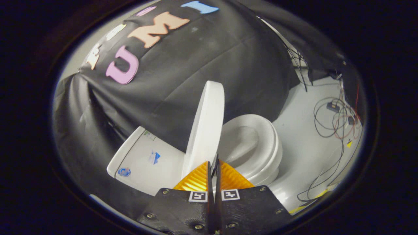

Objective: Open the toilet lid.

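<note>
Beyond the closed claw [214, 163], raised toilet lid [206, 127], floor cables [336, 120] aside.

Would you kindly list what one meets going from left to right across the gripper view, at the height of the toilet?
White toilet tank → raised white toilet lid, standing about upright → gripper, fingers closed together just before the lid's lower edge → white toilet seat and bowl → white floor → tangle of dark cables.

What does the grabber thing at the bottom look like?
The gripper has two wedge-shaped fingers with ribbed faces, pressed close together. Behind them sit two flat black plates fixed with shiny screws, and each plate carries a small square black-and-white marker.
</note>
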`<state>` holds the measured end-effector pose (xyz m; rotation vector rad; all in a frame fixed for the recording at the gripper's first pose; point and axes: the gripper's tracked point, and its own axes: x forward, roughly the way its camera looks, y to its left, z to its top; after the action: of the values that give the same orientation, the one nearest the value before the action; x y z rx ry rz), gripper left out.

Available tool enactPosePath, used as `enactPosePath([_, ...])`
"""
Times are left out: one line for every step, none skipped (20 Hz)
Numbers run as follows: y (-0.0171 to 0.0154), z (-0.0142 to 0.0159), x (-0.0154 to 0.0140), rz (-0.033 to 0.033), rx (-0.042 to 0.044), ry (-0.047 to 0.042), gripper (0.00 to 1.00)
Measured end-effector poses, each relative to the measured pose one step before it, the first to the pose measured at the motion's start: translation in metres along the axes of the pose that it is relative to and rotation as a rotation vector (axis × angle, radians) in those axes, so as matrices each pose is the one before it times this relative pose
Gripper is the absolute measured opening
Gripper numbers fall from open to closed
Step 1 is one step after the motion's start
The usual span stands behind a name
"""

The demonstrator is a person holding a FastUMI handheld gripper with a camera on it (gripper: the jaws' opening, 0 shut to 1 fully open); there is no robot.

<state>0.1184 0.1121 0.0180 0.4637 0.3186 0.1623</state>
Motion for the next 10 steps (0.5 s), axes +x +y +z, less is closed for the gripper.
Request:
enactPosePath([0.00468,0.00118,-0.00176,-0.00613,-0.03513,-0.00047,0.01])
enactPosePath([0.00403,0.00084,-0.00084,-0.00715,-0.03337,-0.00267,0.02])
enactPosePath([0.00295,0.00182,-0.00094,-0.00344,-0.03012,-0.0013,0.02])
enactPosePath([0.00473,0.00025,-0.00018,-0.00096,-0.02578,-0.00347,0.03])
enactPosePath([0.00521,0.00082,-0.00185,0.00284,-0.02138,-0.00431,0.03])
enactPosePath([0.00556,0.00284,-0.0008,0.0053,-0.01943,-0.0085,0.04])
enactPosePath([0.00526,0.00262,-0.00158,0.00714,-0.0145,-0.01088,0.04])
enactPosePath([0.00589,0.00161,0.00049,0.00733,-0.00901,-0.01021,0.04])
enactPosePath([0.00614,0.00297,-0.00147,0.00848,-0.00512,-0.01054,0.04])
enactPosePath([0.00656,0.00294,-0.00234,0.00817,-0.00383,-0.00686,0.04])
